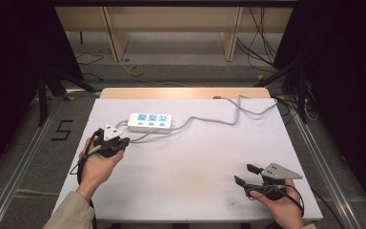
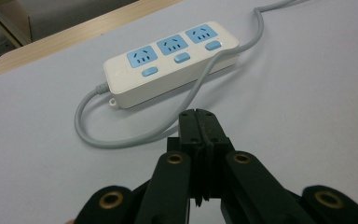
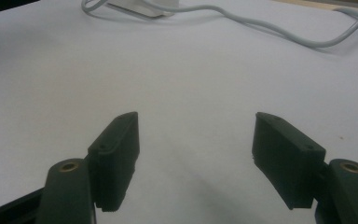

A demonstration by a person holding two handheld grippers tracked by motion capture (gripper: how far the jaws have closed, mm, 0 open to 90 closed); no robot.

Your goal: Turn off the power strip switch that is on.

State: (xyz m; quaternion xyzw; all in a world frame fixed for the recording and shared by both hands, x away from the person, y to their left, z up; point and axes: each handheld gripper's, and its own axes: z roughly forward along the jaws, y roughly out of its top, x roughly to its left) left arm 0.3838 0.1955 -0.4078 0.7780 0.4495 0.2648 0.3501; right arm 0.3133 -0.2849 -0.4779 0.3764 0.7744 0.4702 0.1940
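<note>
Table point(image 1: 181, 186): white top, wood edge at far side. On it: white 3-outlet power strip point(image 1: 150, 122) w/ blue sockets & switches, far-left area; its grey cord point(image 1: 209, 118) loops across to far-right edge.

Left hand point(image 1: 96, 164) comes in from the bottom left, sleeve showing at the wrist, wrapped around the left gripper point(image 1: 122, 141). Its jaws are pressed flat together with nothing between them. Right hand point(image 1: 282, 206) sits at the bottom right holding the right gripper point(image 1: 248, 174), jaws spread wide apart and pointing left.
</note>
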